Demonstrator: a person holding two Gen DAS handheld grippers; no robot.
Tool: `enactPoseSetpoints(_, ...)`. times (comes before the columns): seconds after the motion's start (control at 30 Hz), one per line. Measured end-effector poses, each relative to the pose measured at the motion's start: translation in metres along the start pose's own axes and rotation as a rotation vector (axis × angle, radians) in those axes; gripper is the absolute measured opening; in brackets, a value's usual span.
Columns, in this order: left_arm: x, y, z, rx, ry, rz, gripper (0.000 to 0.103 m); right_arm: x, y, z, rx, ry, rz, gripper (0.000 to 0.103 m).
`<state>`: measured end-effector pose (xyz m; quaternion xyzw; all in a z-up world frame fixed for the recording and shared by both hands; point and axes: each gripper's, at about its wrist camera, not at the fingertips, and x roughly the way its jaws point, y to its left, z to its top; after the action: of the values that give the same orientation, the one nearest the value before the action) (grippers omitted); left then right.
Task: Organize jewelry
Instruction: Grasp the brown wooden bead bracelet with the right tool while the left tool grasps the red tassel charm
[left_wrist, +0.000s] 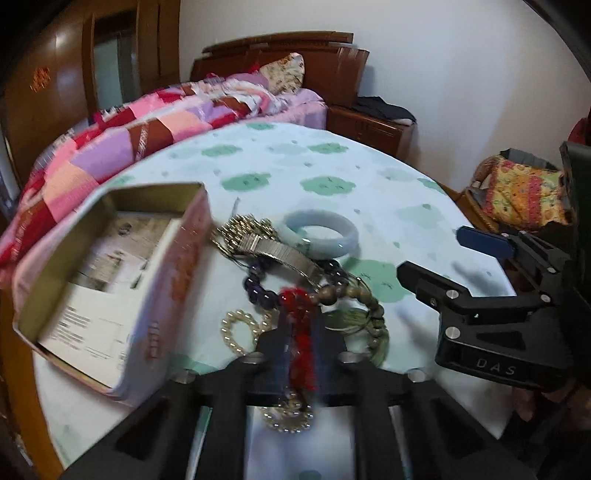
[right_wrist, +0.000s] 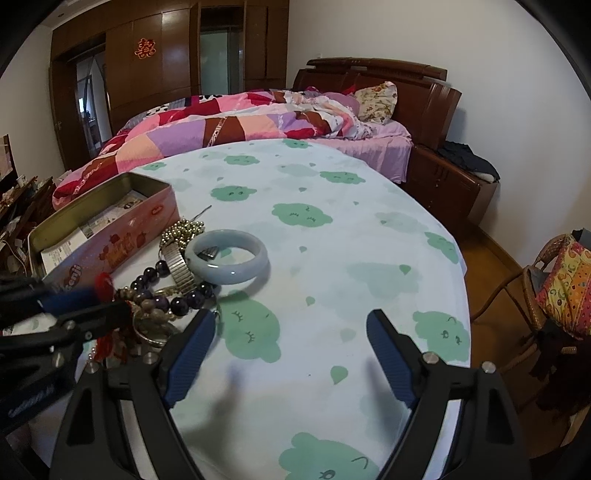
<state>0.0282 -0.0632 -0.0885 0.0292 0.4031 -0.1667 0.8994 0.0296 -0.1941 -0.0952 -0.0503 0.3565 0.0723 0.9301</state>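
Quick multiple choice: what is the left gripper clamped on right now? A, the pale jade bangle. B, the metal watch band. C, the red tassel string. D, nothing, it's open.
C: the left gripper is shut on the red tassel string, while the jade bangle and watch band lie free on the table.

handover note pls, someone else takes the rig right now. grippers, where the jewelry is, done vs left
Left gripper: shut on the red tassel piece, low over the pile.
Right gripper: open, holds nothing, over bare tablecloth right of the pile.
Tin box: open, left of the pile; only printed paper visible inside.
On the cloth: jade bangle, metal watch band, purple bead bracelet, brown bead bracelet, pearl strand, gold bead cluster.
Done: no jewelry visible in the box.
Left: move every piece in.
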Motion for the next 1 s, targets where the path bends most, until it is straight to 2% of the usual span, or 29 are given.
enactPoseSetpoints(0.13,-0.024,0.006,0.003,-0.029,-0.081,-0.022,0.007,-0.001,0.001,0.000,0.006,-0.011,0.005,0.086)
enactPoseSetpoints(0.27,-0.043,0.014,0.008,-0.064,-0.130,-0.035,0.007,-0.004,0.007,0.001,-0.004,-0.027,0.042,0.085)
enactPoseSetpoints(0.37,-0.049,0.017,0.011,-0.057,-0.148,-0.039,0.007,-0.006,0.014,0.002,-0.027,-0.038,0.068,0.081)
enactPoseSetpoints(0.47,-0.050,0.021,0.014,-0.058,-0.151,-0.056,0.007,-0.007,0.019,0.003,-0.046,-0.048,0.070,0.081)
enactPoseSetpoints(0.7,-0.045,0.018,0.011,-0.037,-0.127,-0.071,0.007,-0.016,0.027,0.008,-0.067,-0.076,0.188,0.077)
enactPoseSetpoints(0.9,-0.039,0.011,0.008,0.008,-0.102,-0.090,0.007,-0.006,0.044,0.019,-0.114,-0.074,0.252,0.058)
enactPoseSetpoints(0.93,-0.037,0.011,0.007,0.011,-0.097,-0.093,0.007,-0.003,0.047,0.020,-0.122,-0.073,0.257,0.048)
enactPoseSetpoints(0.97,-0.035,0.012,0.006,0.010,-0.090,-0.095,0.007,0.000,0.050,0.020,-0.136,-0.063,0.266,0.027)
enactPoseSetpoints(1.0,-0.033,0.013,0.006,0.006,-0.086,-0.094,0.007,0.005,0.053,0.020,-0.146,-0.040,0.282,0.015)
